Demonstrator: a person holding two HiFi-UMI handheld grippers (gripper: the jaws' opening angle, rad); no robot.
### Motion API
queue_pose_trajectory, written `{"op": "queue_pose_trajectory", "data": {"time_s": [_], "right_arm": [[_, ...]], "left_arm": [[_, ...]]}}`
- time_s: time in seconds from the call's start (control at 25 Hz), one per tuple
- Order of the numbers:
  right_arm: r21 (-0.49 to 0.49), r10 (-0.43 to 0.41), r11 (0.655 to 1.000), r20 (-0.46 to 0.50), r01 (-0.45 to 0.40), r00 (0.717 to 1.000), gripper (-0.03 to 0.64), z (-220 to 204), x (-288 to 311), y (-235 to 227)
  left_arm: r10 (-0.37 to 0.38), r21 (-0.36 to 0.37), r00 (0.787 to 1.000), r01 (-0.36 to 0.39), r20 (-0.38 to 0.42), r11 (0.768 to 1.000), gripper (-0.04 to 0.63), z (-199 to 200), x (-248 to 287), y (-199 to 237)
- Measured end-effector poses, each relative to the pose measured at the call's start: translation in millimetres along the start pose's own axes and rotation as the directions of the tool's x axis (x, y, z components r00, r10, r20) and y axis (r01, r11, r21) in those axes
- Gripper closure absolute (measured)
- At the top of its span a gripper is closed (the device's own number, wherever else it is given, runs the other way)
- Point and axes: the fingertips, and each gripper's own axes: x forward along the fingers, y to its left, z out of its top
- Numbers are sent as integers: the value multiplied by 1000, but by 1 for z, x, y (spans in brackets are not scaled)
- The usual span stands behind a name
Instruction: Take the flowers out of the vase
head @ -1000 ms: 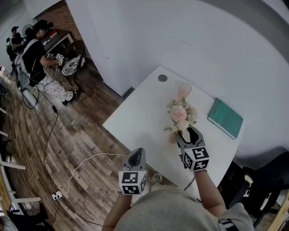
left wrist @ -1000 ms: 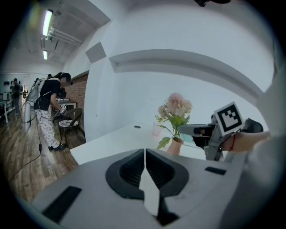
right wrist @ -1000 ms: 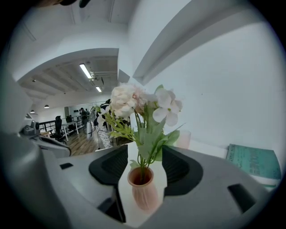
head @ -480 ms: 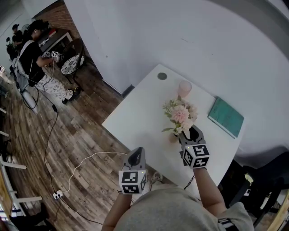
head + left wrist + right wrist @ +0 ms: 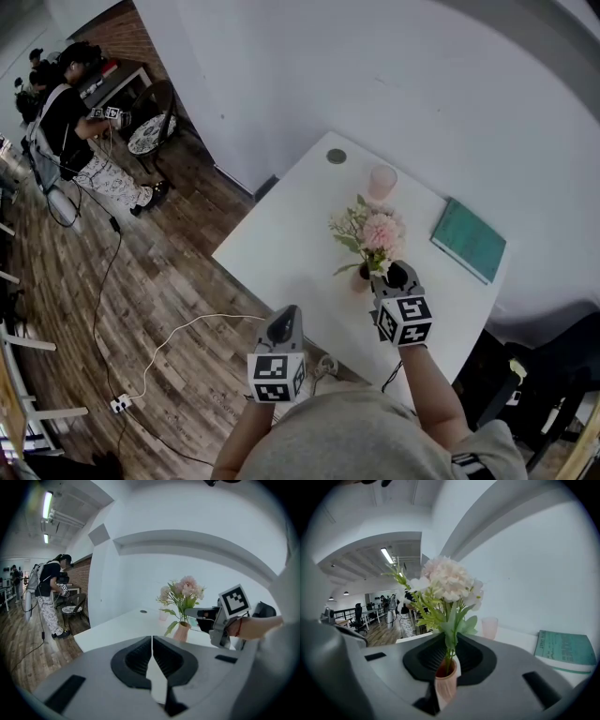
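Observation:
A bunch of pink and white flowers [image 5: 370, 232] with green leaves stands in a small pink vase [image 5: 360, 279] on the white table [image 5: 281, 244]. My right gripper [image 5: 380, 272] sits just above the vase's mouth. Its jaws are closing, with the stems between them. In the right gripper view the stems [image 5: 449, 651] run up between the black pads, above the vase [image 5: 446, 681], and the blooms [image 5: 447, 581] fill the middle. My left gripper [image 5: 284, 317] hangs shut and empty off the table's near edge. The left gripper view shows the flowers [image 5: 183, 588], the vase [image 5: 182, 631] and the right gripper [image 5: 197, 613].
A pink cup [image 5: 382, 181] stands behind the flowers and a teal book [image 5: 468, 247] lies at the right. A small grey disc [image 5: 337, 157] sits near the table's far corner. On the wooden floor are a white cable [image 5: 178, 333], a chair [image 5: 155, 131] and a person [image 5: 70, 112].
The right gripper's jaws have narrowed from wide open onto the stems. The flower bunch has tipped a little to the left. The left gripper has not moved.

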Motion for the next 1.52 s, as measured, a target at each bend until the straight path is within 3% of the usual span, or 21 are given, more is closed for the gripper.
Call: {"op": "queue_pose_trajectory", "data": {"time_s": [0.6,1.52], "right_arm": [[-53,0,999,57,3,998,583,18,-22,9],[-187,35,982,250,13,968,584,97,-75,41]], "left_arm": [[6,0,1000,-6,24,1000,586,-7,-29,-12],[14,15,998,-15,68,1000,586,-29,-100,-38]]}}
